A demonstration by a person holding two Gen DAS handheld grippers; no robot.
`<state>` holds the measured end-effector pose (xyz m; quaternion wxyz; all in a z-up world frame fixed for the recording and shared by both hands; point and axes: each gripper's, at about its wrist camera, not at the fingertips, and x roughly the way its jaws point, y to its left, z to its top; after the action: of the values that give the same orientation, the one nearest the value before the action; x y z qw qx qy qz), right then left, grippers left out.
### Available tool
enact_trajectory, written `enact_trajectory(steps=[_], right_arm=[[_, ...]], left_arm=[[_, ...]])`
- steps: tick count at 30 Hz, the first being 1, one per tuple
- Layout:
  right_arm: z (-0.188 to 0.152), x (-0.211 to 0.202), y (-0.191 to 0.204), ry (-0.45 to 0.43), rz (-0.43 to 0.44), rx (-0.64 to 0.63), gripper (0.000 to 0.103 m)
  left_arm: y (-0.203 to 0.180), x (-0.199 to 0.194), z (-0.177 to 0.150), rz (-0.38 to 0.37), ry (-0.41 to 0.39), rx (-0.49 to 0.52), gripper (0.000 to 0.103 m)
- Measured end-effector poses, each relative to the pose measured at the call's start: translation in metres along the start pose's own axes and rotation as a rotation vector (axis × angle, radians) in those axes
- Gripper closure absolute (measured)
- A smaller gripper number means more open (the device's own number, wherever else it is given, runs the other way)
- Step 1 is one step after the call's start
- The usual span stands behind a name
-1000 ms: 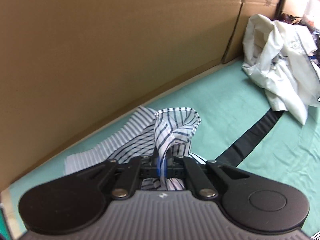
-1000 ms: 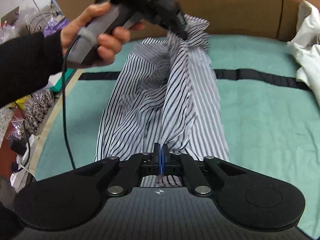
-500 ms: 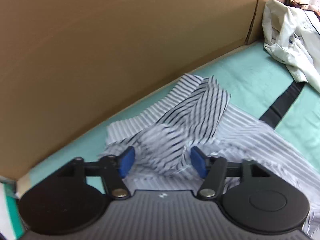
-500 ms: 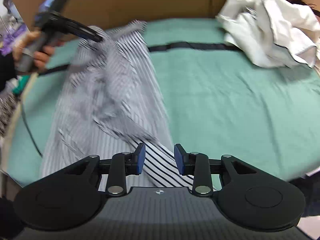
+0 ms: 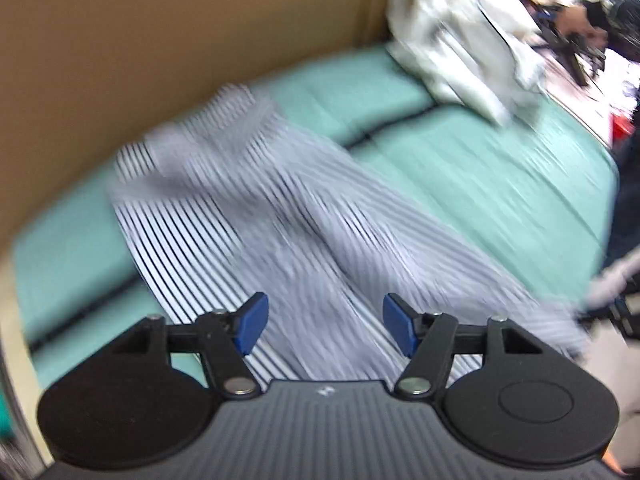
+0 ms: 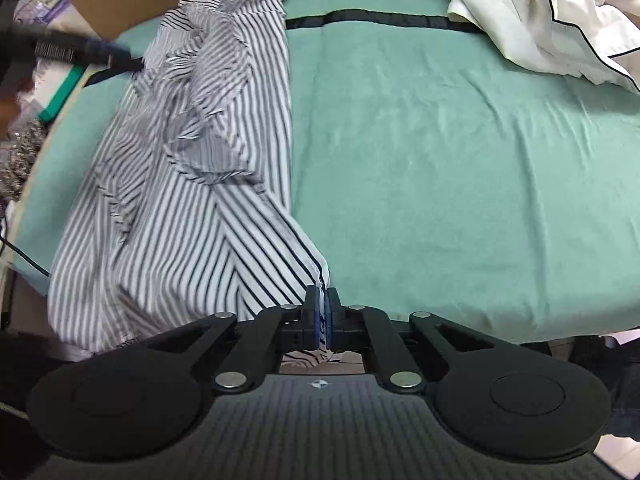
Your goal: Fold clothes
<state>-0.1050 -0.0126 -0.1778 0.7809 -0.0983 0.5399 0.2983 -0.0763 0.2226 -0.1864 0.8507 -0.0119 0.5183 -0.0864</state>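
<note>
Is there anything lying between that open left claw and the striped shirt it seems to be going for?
Nothing visible. The left gripper hangs open right above the striped shirt, with only bare fabric between its pads. The white clothes pile lies far off on the green cover. The right gripper is shut on the shirt's near edge.

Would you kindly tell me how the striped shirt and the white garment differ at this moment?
The striped shirt has dark stripes and lies stretched lengthwise along the green cloth's left side; the white garment is plain with thin dark piping, heaped at the far right. The right hand-held gripper is shut on the shirt's near edge; nothing grips the white garment. Both rest crumpled on that cloth.
</note>
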Motion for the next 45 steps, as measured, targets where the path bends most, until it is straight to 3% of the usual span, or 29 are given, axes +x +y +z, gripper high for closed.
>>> enact_trajectory(steps=[2, 7, 10, 14, 15, 18, 19, 21, 24, 26, 28, 31, 34, 35, 36, 38, 41, 45], right_arm=[[-0.006, -0.009, 0.01, -0.01, 0.011, -0.02, 0.1], [-0.025, -0.016, 0.038, 0.008, 0.137, -0.055, 0.1], [-0.036, -0.006, 0.06, 0.044, 0.216, -0.085, 0.097], [-0.043, 0.026, 0.083, 0.124, 0.307, -0.099, 0.089], [-0.042, 0.031, 0.088, 0.139, 0.313, -0.113, 0.083], [-0.032, 0.022, 0.089, 0.141, 0.331, -0.161, 0.08], [-0.027, 0.013, 0.085, 0.107, 0.338, -0.175, 0.08], [-0.015, -0.003, 0.072, 0.013, 0.314, -0.158, 0.079], [-0.001, -0.006, 0.049, -0.062, 0.166, -0.062, 0.061], [-0.001, 0.004, 0.039, -0.023, 0.033, -0.039, 0.061], [-0.008, 0.009, 0.032, 0.022, -0.013, 0.01, 0.062], [-0.022, 0.01, 0.022, 0.034, 0.011, 0.151, 0.062], [-0.029, 0.015, 0.015, -0.002, 0.021, 0.294, 0.068], [-0.03, 0.018, 0.013, -0.01, 0.025, 0.333, 0.079], [-0.031, 0.021, 0.012, -0.005, 0.024, 0.363, 0.097], [-0.036, 0.022, 0.011, 0.013, -0.019, 0.408, 0.103], [-0.05, 0.026, 0.008, 0.118, -0.013, 0.522, 0.103], [-0.067, 0.039, 0.024, 0.343, 0.092, 0.568, 0.102]], left_arm=[[-0.006, -0.01, -0.038, -0.025, 0.055, -0.048, 0.036], [-0.022, -0.022, -0.134, -0.043, 0.216, -0.167, 0.035], [-0.041, -0.036, -0.168, 0.02, 0.201, -0.16, 0.022], [-0.064, -0.046, -0.187, 0.055, 0.202, -0.151, 0.032], [-0.066, -0.052, -0.183, 0.066, 0.168, -0.151, 0.032], [-0.063, -0.069, -0.158, 0.078, 0.065, -0.159, 0.032], [-0.061, -0.073, -0.145, 0.086, 0.034, -0.148, 0.033], [-0.055, -0.075, -0.113, 0.115, -0.031, -0.122, 0.044], [-0.042, -0.068, -0.057, 0.139, -0.118, -0.124, 0.047], [-0.036, -0.054, -0.017, 0.157, -0.164, -0.131, 0.046], [-0.034, -0.037, 0.019, 0.177, -0.195, -0.124, 0.045], [-0.035, -0.007, 0.062, 0.224, -0.211, -0.059, 0.045], [-0.026, 0.028, 0.09, 0.253, -0.169, -0.028, 0.049], [-0.021, 0.039, 0.096, 0.258, -0.152, -0.022, 0.051], [-0.017, 0.049, 0.101, 0.274, -0.136, -0.01, 0.053], [-0.009, 0.067, 0.107, 0.322, -0.102, 0.014, 0.064], [0.01, 0.085, 0.107, 0.314, -0.047, -0.011, 0.076], [0.024, 0.093, 0.102, 0.289, -0.022, -0.016, 0.076]])
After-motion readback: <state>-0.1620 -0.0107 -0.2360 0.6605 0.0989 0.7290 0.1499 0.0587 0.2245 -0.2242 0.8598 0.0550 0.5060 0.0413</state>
